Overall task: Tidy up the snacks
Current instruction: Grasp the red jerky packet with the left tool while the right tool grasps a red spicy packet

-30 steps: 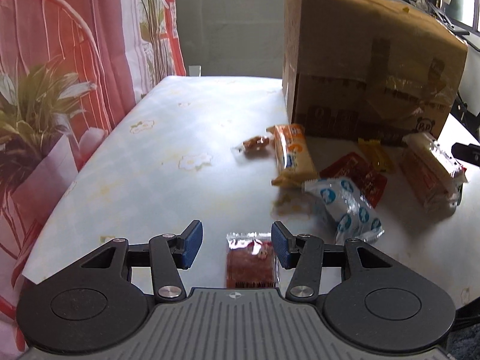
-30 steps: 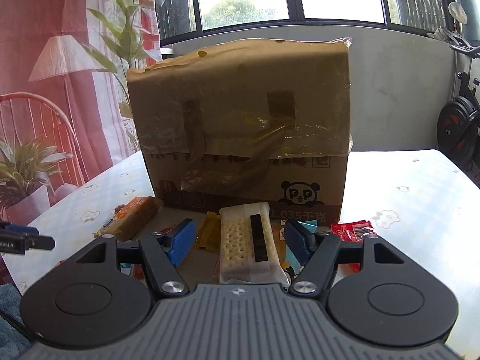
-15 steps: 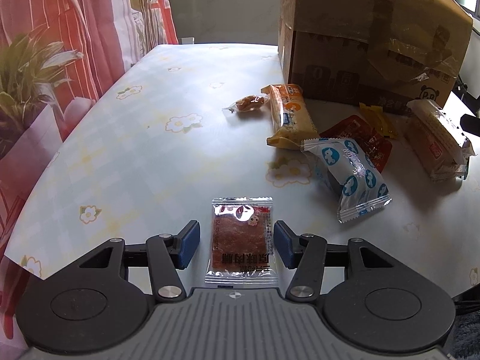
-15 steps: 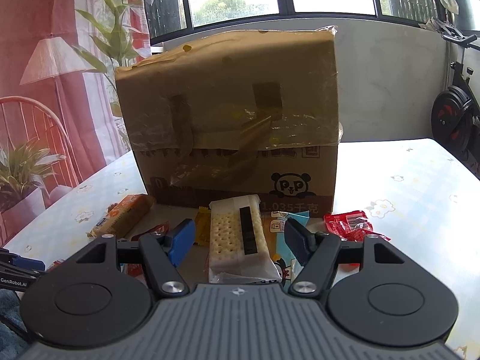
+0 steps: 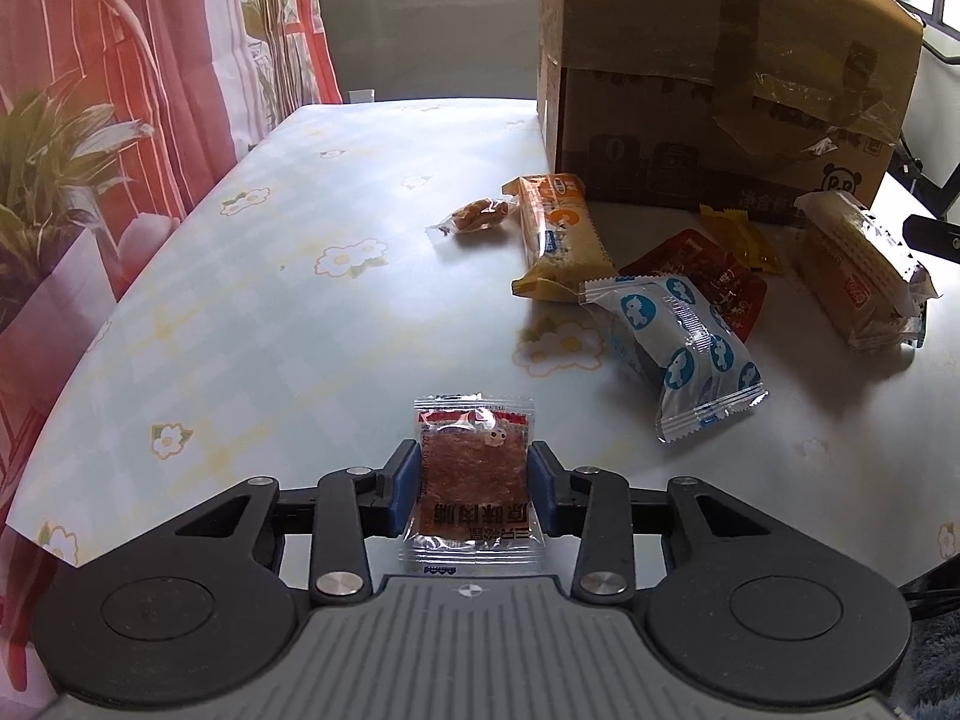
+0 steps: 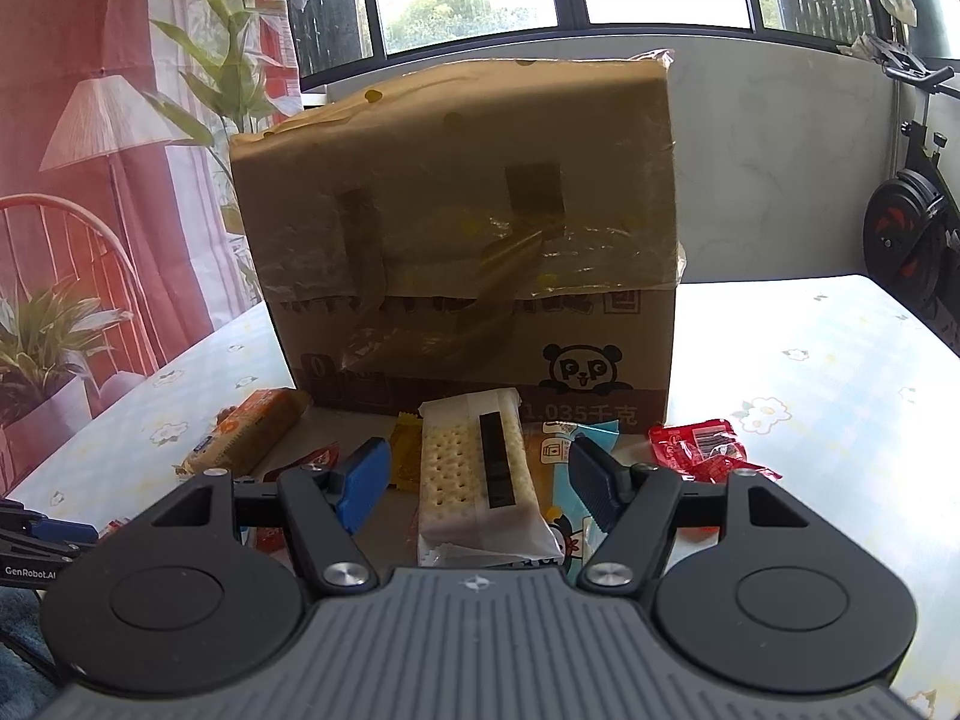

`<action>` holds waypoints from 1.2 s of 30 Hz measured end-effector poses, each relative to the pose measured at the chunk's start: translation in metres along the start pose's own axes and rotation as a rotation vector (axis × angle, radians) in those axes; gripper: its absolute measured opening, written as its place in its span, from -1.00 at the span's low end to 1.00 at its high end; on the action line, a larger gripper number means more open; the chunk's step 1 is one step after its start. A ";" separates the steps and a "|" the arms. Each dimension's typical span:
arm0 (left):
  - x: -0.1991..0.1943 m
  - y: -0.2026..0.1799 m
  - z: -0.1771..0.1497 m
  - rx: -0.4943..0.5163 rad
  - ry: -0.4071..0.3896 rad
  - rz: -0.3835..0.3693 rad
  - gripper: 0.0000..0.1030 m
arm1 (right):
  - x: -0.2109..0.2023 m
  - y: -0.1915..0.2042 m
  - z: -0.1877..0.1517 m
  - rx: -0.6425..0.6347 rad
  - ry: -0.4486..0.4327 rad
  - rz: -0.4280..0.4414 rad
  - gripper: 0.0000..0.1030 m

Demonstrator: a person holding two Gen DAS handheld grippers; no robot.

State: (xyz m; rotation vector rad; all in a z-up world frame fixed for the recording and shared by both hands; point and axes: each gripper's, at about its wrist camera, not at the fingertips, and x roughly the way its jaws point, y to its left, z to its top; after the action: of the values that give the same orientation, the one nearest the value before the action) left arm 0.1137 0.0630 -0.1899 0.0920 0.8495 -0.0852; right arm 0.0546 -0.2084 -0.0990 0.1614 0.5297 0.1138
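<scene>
Left hand-held gripper closing on jerky packet near table edge.

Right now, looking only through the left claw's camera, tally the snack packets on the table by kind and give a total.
Long biscuit packs: 2 (orange biscuit pack, clear-wrapped biscuit pack)
Small see-through packets: 2 (jerky packet, nut packet)
Blue-and-white pouch: 1
Red sachet: 1
Yellow packet: 1
Total: 7
</scene>
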 end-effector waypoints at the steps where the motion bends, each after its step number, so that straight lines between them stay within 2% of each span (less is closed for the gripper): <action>1: 0.000 0.000 0.000 -0.005 -0.001 -0.001 -0.22 | 0.000 0.000 0.000 0.000 0.000 0.000 0.34; 5: -0.001 0.004 0.001 -0.031 -0.006 0.011 -0.22 | 0.000 -0.001 -0.001 0.003 0.004 0.001 0.34; 18: -0.015 0.008 0.030 -0.081 -0.091 -0.022 -0.22 | 0.001 0.001 -0.001 -0.009 0.014 0.010 0.34; 23: -0.019 0.013 0.045 -0.107 -0.129 -0.037 -0.22 | 0.003 0.010 0.008 -0.044 0.004 0.047 0.33; 26: -0.019 0.015 0.052 -0.114 -0.148 -0.040 -0.22 | 0.012 0.019 0.016 -0.062 0.016 0.090 0.21; 29: -0.018 0.016 0.057 -0.122 -0.163 -0.045 -0.22 | 0.023 0.036 0.022 -0.111 0.030 0.135 0.15; 36: -0.015 0.018 0.059 -0.133 -0.175 -0.063 -0.22 | 0.065 0.082 0.026 -0.295 0.137 0.187 0.03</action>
State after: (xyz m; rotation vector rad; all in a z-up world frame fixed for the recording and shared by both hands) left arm 0.1496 0.0748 -0.1389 -0.0668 0.6812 -0.0943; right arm 0.1184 -0.1215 -0.0939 -0.0864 0.6278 0.3851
